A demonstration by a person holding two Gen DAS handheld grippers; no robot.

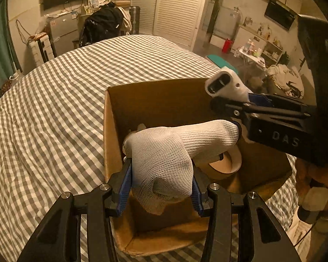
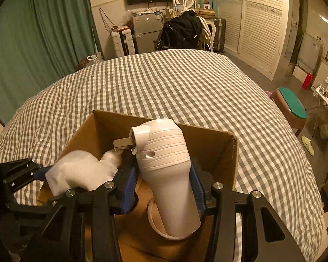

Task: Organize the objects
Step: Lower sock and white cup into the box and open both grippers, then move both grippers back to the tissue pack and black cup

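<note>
Cardboard box point(image 1: 164, 100): open-topped, brown, standing on the checked bedspread point(image 1: 54, 109); both tongs reach over it.
Left tongs point(image 1: 161, 187): blue pads pressed against a white sock, one on each side, so they are pinching it.
Sock point(image 1: 164, 161): mesh-knit part bunched between the left pads, ribbed part running off to the right toward the right tongs; it hangs over the inside of the box. From the right wrist it shows as a pale blurred bundle point(image 2: 81, 172) to the left of the right tongs.
Right tongs point(image 2: 164, 185): blue pads closed on the sides of a white dryer, gripping it. From the left wrist they point(image 1: 240, 109) enter from the right, above the box's right wall.
Dryer point(image 2: 166, 166): smooth white plastic body with ribbed rings near the head, upright between the right pads and leaning slightly away; a folded white part with a grey metal piece sticks out to the left of its head. From the left wrist its oval end point(image 1: 225, 84) shows above the right tongs.
Tape roll point(image 1: 224, 164): pale ring lying on the box floor, ahead and right of the left tongs, partly under the sock; from the right wrist its rim point(image 2: 155, 224) shows below the dryer.
Other contents: a small pale thing point(image 1: 140, 128) lies beyond the sock, too hidden to name.
Bedspread: grey and white, reaching well ahead of both tongs.
</note>
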